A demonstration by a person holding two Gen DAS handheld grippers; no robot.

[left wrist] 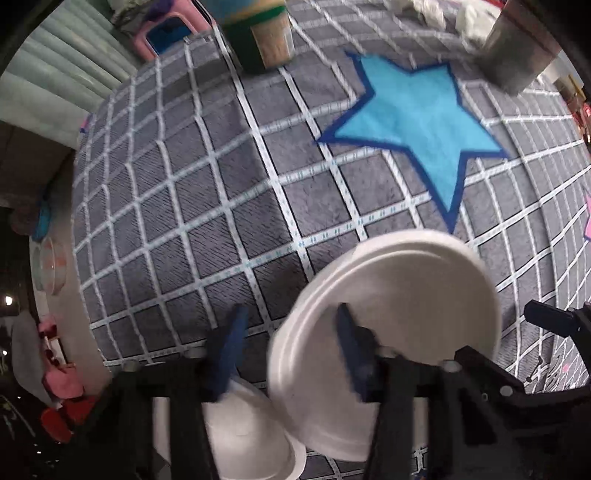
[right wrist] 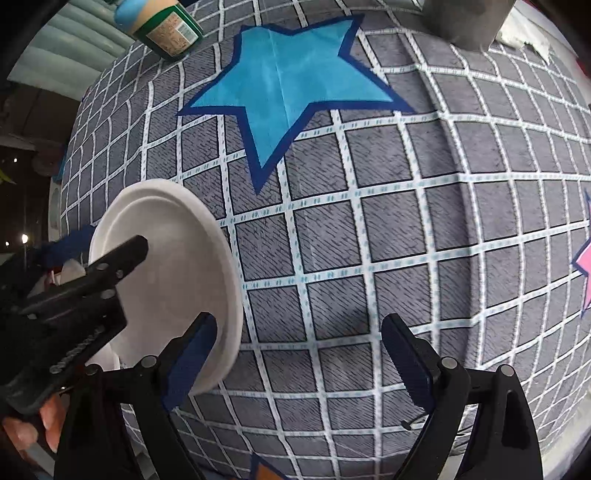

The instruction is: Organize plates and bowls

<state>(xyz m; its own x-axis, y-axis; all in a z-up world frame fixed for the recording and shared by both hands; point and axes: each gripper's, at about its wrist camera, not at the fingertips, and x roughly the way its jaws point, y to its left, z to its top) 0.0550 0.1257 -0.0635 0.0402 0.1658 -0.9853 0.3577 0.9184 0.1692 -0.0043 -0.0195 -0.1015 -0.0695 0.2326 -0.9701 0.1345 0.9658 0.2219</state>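
A white plate point(left wrist: 391, 291) hangs tilted above the grey checked cloth point(left wrist: 207, 206), near the cloth's front-left part, its rim pinched between the blue fingers of the left tool point(left wrist: 291, 350), one finger point(left wrist: 351, 347) lying across the plate's face and the other point(left wrist: 225, 354) behind it. Just below that tool sits a white bowl point(left wrist: 255, 443), touching or nearly touching the plate's lower rim; blur leaves that unclear. Seen from the right wrist, the same plate stands to the left of the right tool point(right wrist: 299, 358), whose fingers are spread wide over the cloth with nothing between them, the left finger point(right wrist: 192, 358) just beside the plate's edge. A blue star point(right wrist: 288, 88) lies farther back on the cloth, a jar point(right wrist: 162, 26) beyond it at the far edge.
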